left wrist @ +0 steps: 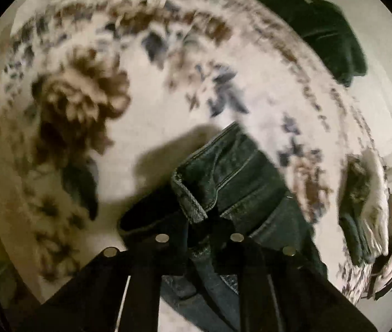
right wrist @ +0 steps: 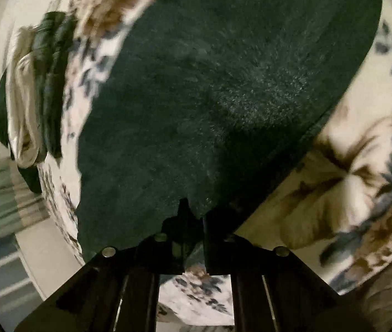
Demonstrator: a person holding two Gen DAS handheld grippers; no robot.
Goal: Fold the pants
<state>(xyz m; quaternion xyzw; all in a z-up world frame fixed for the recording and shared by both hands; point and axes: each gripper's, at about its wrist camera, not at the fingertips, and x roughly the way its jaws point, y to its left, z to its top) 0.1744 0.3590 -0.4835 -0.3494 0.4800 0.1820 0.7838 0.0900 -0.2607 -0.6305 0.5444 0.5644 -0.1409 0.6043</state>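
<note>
The dark blue denim pants [left wrist: 231, 182] are gripped at a stitched hem edge by the left gripper [left wrist: 200, 238], whose jaws are clenched on a bunch of the cloth at about 6 o'clock in the left wrist view. From there the fabric runs up toward 1 o'clock over the floral-printed white bedspread [left wrist: 146, 88].

In the right wrist view the right gripper [right wrist: 193, 232] is seen closed on the near edge of the same dark cloth, which fills the frame from 6 o'clock up to 12 o'clock. A pile of folded white and dark green clothes [right wrist: 38, 94] lies at 9 o'clock, apart from the pants.

The step is judged to be carrying one end of the pants over to make a fold. It is done well if both held corners are kept level and moved together, so that the edges can be laid squarely on the layer beneath. Slack should be drawn out before the cloth is lowered, and neither grip loosened until the fabric rests flat.
</note>
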